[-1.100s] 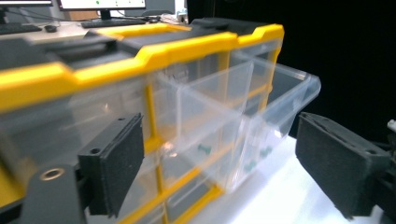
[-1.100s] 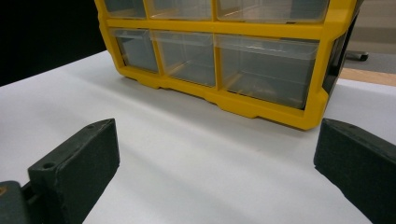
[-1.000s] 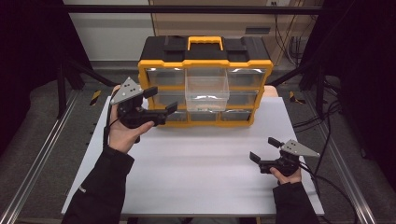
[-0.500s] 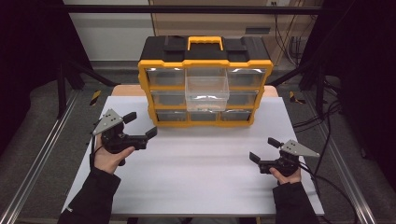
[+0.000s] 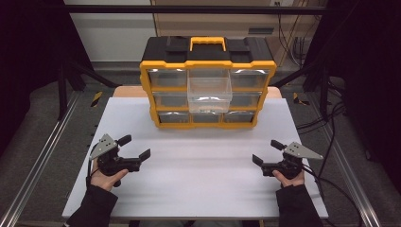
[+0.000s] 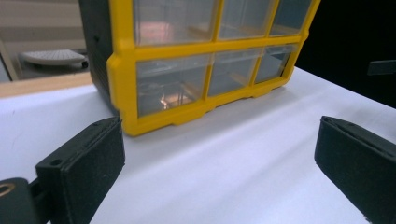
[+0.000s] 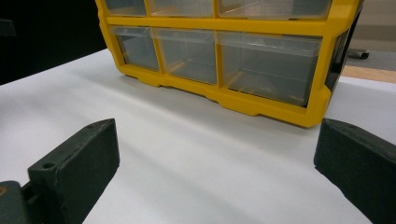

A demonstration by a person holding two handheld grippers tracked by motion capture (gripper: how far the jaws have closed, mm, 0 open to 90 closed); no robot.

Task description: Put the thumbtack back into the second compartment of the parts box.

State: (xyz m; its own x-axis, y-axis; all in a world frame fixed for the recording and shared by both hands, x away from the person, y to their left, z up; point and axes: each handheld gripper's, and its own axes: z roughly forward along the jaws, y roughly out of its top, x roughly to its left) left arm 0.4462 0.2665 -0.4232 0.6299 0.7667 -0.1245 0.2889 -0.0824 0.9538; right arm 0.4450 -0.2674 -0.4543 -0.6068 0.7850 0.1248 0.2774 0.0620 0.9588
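Note:
A yellow and black drawer organizer (image 5: 208,52) stands at the back of the white tabletop (image 5: 198,189). One clear middle drawer (image 5: 209,91) is pulled out toward me. My left gripper (image 5: 135,147) rests low at the front left, well away from the organizer. Its jaws have just been opening and stand wide with nothing between them. In the left gripper view the gripper (image 6: 219,163) faces the organizer's bottom row of drawers (image 6: 205,79). My right gripper (image 5: 266,151) sits at the front right, open and empty. It (image 7: 215,163) also looks at the organizer's bottom drawers (image 7: 219,58).
Metal rails (image 5: 42,156) run along both sides of the table. Cables (image 5: 326,118) trail on the floor at the right. A wide stretch of bare white surface lies between the two grippers and the organizer.
My left gripper has dropped from in front of the organizer's left side down to the table's front left. The right gripper has stayed put.

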